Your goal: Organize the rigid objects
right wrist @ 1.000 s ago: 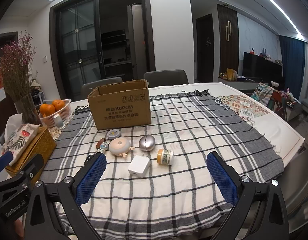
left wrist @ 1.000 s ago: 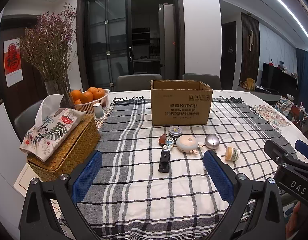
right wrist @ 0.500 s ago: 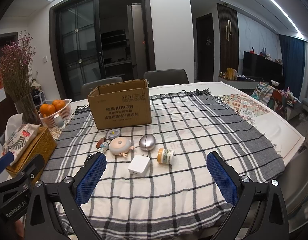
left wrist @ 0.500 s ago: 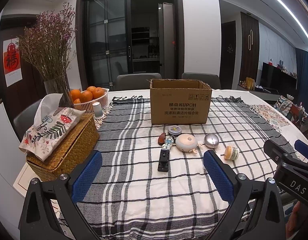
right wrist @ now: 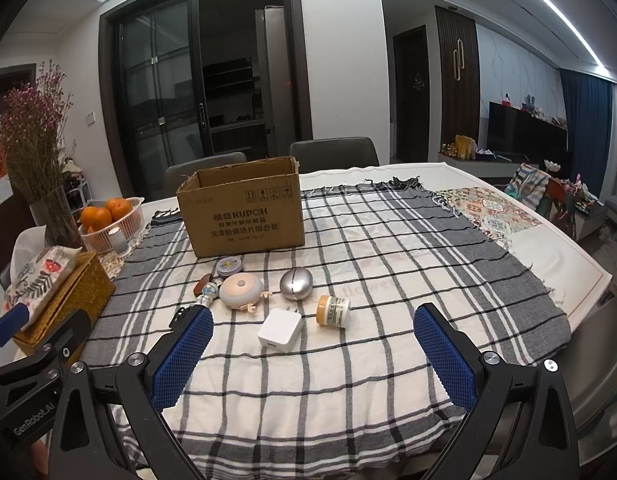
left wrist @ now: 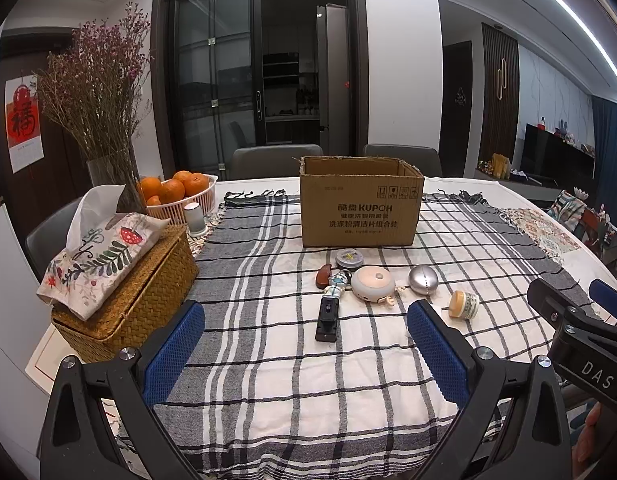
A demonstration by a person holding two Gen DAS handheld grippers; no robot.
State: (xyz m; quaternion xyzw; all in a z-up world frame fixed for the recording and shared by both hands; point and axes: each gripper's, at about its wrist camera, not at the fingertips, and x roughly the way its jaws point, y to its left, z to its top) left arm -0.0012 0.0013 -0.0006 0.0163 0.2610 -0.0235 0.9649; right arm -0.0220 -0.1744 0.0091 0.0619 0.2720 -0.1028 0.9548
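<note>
- A bunch of little hard things sits in the middle of the table, just in front of a brown cardboard box (left wrist: 360,204) with its top open.
- Closest to the box is a small round tin (left wrist: 349,258). Beside it are a little brown piece (left wrist: 323,275) and a tiny toy figure (left wrist: 335,285).
- A black clip (left wrist: 327,319) lies flat, touching the toy figure on the near side.
- A round pink case (right wrist: 241,290) sits next to a shiny silver egg (right wrist: 295,279).
- A white charger (right wrist: 280,327) and a small jar (right wrist: 333,310) on its side lie nearest to the right gripper.
- All of it rests on a checked cloth (right wrist: 388,264) in grey, white and black that covers most of the white table (right wrist: 556,256).
- The left gripper (left wrist: 304,344) hangs over the near part of the cloth with its blue pads spread wide, holding nothing.
- The right gripper (right wrist: 312,348) is the same: spread wide, with nothing between its pads.
- On the left side are a woven tissue box (left wrist: 128,300), a white basket of oranges (left wrist: 176,192) and a glass vase of dried flowers (left wrist: 104,120).
- Grey chairs (left wrist: 276,162) stand behind the table, with dark glass doors (left wrist: 216,80) past them.
- A dark TV (right wrist: 524,136) and a blue curtain (right wrist: 588,128) are off to the right.
- A long light strip (right wrist: 548,8) runs across the ceiling.
</note>
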